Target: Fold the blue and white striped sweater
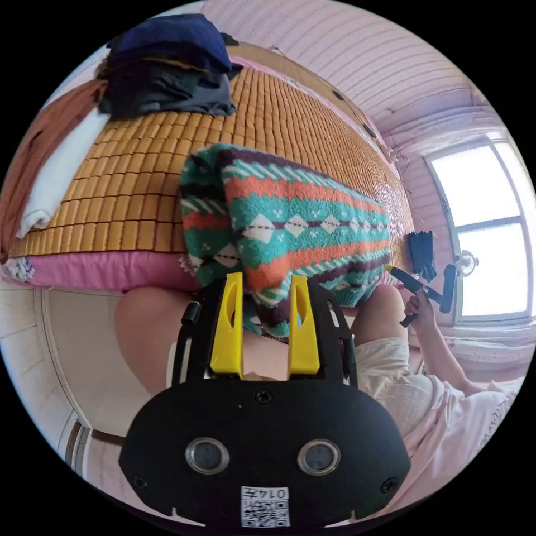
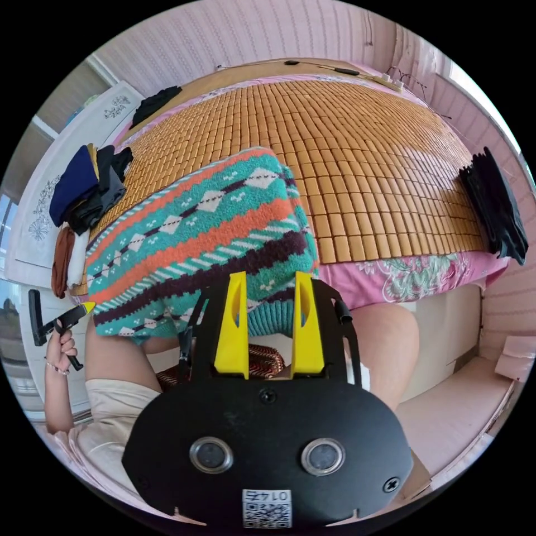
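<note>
- The sweater (image 1: 290,229) (image 2: 206,234) has teal, orange, dark purple and white bands, not blue and white stripes. It lies folded on the bamboo mat (image 1: 128,195) (image 2: 368,167), with its near edge hanging over the side of the bed.
- The left gripper (image 1: 267,324) (image 2: 61,324) hovers at that hanging edge. Its yellow jaws are apart and pinch nothing.
- The right gripper (image 2: 270,324) (image 1: 419,287) hovers at the other end of the edge. Its jaws are apart too.
- A person sits by the bed, knees under the sweater.
- A pile of dark clothes (image 1: 167,67) (image 2: 89,187) sits at the mat's far corner.
- A black cloth (image 2: 494,201) (image 1: 421,251) lies at the mat's other end.
</note>
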Motion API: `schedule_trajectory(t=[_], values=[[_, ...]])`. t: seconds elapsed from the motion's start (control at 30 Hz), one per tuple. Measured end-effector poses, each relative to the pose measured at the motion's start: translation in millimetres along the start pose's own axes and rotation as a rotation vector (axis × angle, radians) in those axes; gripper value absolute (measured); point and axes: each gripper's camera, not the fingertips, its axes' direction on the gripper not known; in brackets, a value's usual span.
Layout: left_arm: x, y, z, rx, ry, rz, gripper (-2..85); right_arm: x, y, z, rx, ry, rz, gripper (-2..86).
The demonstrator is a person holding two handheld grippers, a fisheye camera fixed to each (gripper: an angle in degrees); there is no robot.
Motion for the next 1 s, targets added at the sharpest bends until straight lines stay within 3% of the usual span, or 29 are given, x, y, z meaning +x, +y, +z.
schedule_trajectory(t=[0.07,0.17,0.33,0.43,0.5,0.57,0.67,0.83,1.0], values=[[13.2,-15.7,22.0,-0.064,-0.045,0.025,12.1,7.6,-4.7,-8.7,-0.003,0.085,-0.019,2.8],[33.7,-34.4,45.5,-0.126,-0.166,0.056,9.2,19.1,-11.5,-21.0,-0.063,-0.18,-0.181,1.0],[54.0,-45.7,51.6,-0.101,-0.188,0.101,6.3,73.9,-14.5,-68.4,0.143,-0.121,-0.022,12.3],[57.1,-47.3,53.6,-0.065,-0.155,0.076,5.9,85.3,-26.9,-56.3,-0.02,-0.112,-0.073,13.7],[62.4,-46.9,51.4,-0.038,-0.142,0.093,5.8,88.1,-32.5,-49.0,-0.142,-0.123,-0.094,10.4],[67.4,-45.1,45.6,-0.001,-0.122,0.106,5.6,92.1,-33.1,-60.2,-0.132,-0.158,-0.127,5.4],[79.5,-42.6,28.4,0.076,-0.084,0.153,5.3,107.9,-30.5,-100.0,-0.025,-0.271,-0.168,4.5],[130.0,-53.6,-21.2,0.245,0.01,0.338,5.1,165.6,-26.6,-205.5,0.335,-0.629,-0.16,3.0],[179.5,-97.8,-63.5,0.325,0.139,0.427,5.0,201.6,-59.3,-309.5,0.603,-0.759,-0.229,2.5]])
